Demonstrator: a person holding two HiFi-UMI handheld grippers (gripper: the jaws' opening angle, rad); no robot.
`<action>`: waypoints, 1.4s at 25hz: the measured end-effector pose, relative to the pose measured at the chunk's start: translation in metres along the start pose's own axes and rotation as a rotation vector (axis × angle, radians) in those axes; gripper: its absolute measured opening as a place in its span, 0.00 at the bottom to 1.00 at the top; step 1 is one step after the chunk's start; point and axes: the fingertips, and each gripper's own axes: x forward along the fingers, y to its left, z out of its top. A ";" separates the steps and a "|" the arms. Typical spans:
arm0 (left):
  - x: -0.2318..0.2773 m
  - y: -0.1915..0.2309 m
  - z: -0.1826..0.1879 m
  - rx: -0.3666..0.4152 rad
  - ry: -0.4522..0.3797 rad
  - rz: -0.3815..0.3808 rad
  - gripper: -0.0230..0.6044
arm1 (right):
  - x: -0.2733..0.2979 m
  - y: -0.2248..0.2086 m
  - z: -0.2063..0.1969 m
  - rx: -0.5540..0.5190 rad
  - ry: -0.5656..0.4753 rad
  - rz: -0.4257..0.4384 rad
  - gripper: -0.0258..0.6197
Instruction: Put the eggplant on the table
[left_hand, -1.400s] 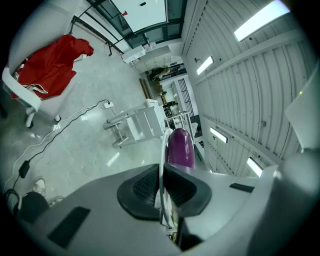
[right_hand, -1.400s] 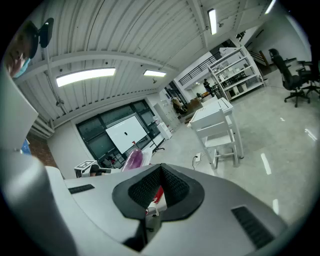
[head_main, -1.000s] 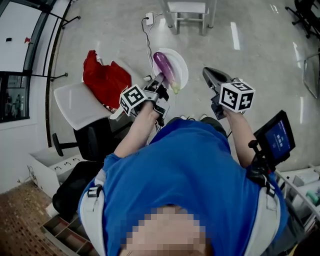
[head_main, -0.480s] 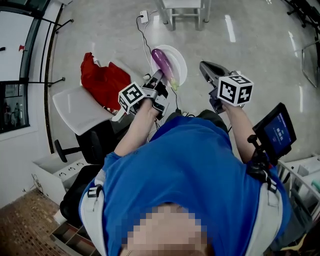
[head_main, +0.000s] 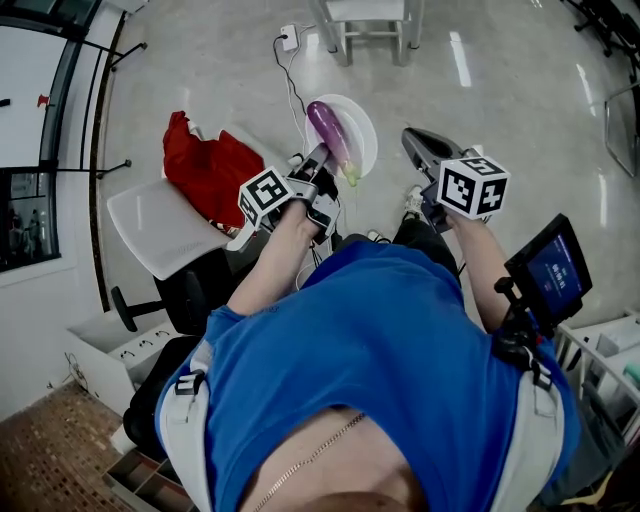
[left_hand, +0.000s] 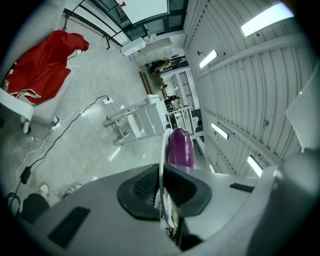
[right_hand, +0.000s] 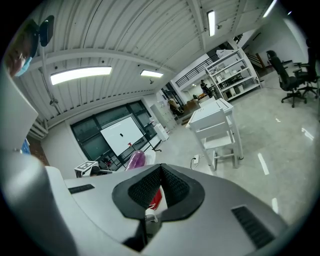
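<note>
nearest, the left gripper (head_main: 318, 157) (left_hand: 162, 167) is shown clamped on the near rim of a white plate (head_main: 366, 128) (left_hand: 163, 145), the thin rim pinched between its pads. the eggplant (head_main: 328, 130) (left_hand: 181, 148) is borne on the plate, laid lengthwise away from that rim: glossy, purple, elongated, its pale green stem end turned towards the gripper. right of the plate, the right gripper (head_main: 416, 141) (right_hand: 161, 171) is held closed and empty. beyond the plate, a white table (head_main: 372, 16) is seen.
</note>
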 end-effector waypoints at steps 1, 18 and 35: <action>0.000 0.000 0.000 0.001 -0.002 -0.001 0.08 | 0.000 0.000 0.000 -0.001 -0.001 0.003 0.04; -0.009 0.001 0.005 0.010 -0.062 -0.004 0.08 | 0.002 0.005 0.003 -0.017 -0.030 0.048 0.04; 0.001 -0.013 0.009 0.022 -0.051 -0.027 0.08 | 0.005 0.003 0.008 -0.024 -0.033 0.051 0.04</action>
